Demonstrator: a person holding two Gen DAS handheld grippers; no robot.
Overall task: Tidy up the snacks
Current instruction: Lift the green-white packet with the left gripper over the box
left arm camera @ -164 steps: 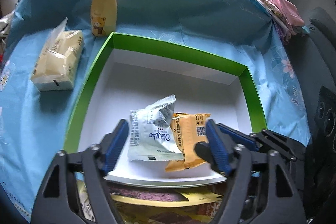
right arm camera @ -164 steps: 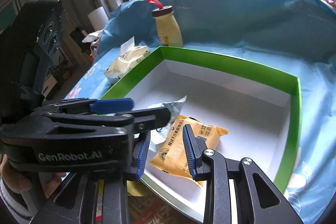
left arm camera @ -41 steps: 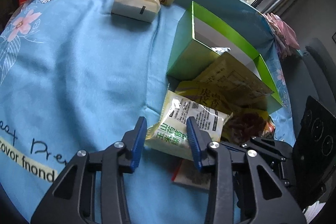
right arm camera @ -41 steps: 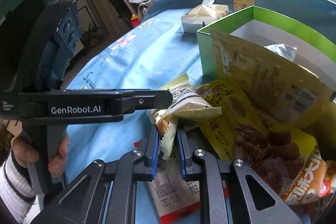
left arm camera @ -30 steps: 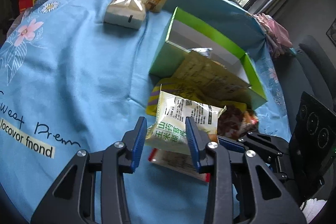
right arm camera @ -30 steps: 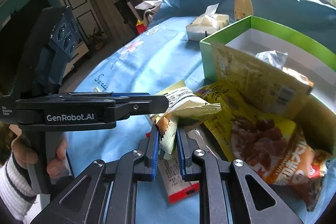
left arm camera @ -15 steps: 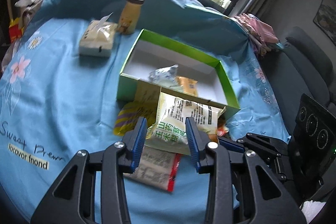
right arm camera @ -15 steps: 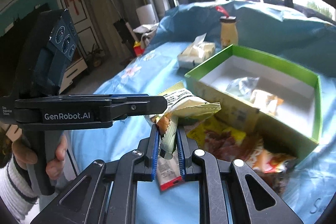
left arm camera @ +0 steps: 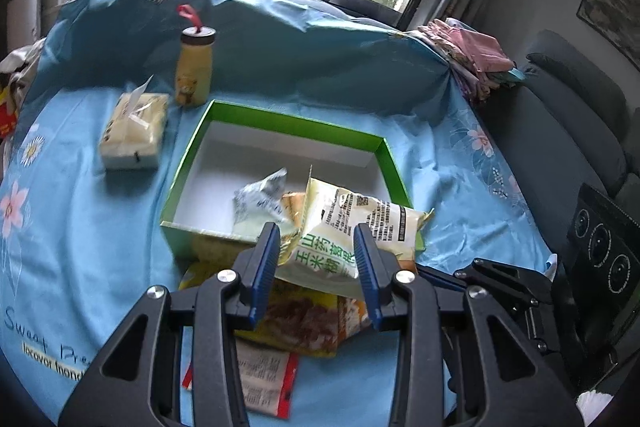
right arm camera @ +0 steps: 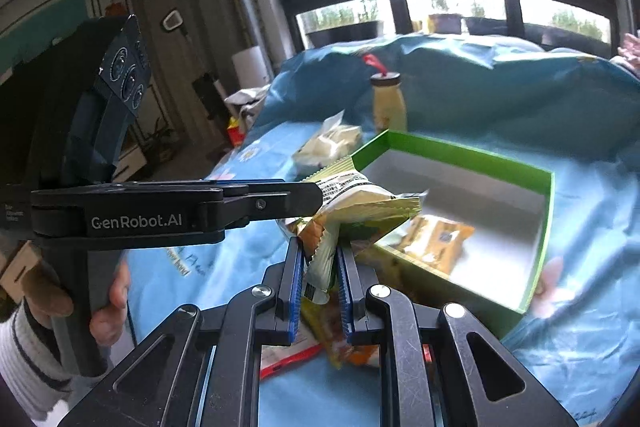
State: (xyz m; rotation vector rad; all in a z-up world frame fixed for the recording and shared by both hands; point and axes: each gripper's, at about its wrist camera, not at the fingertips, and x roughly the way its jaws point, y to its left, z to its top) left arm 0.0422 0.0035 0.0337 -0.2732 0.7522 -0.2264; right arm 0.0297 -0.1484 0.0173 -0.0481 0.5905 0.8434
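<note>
A pale yellow-green snack packet (left arm camera: 344, 231) hangs in the air over the near right corner of the green box (left arm camera: 188, 163). My left gripper (left arm camera: 316, 259) is shut on the packet's body across its width. My right gripper (right arm camera: 319, 263) is shut on the packet's crimped end (right arm camera: 320, 259). In the right wrist view, a finger of the left gripper (right arm camera: 280, 201) lies along the packet's left side, with a hand on its handle. Inside the white-lined box (right arm camera: 460, 149) lie a silvery packet (left arm camera: 260, 199) and an orange packet (right arm camera: 436, 243).
On the blue flowered cloth (left arm camera: 80, 227) in front of the box lie a yellow bag of brown pieces (left arm camera: 300, 315) and a red-edged packet (left arm camera: 260, 379). A tissue pack (left arm camera: 132, 131) and a yellow bottle (left arm camera: 195, 71) stand beyond the box's left corner. A dark chair (left arm camera: 568, 131) is at the right.
Both grippers have risen with the packet and carried it from the loose pile toward the box. The box's inside has come into fuller view from above.
</note>
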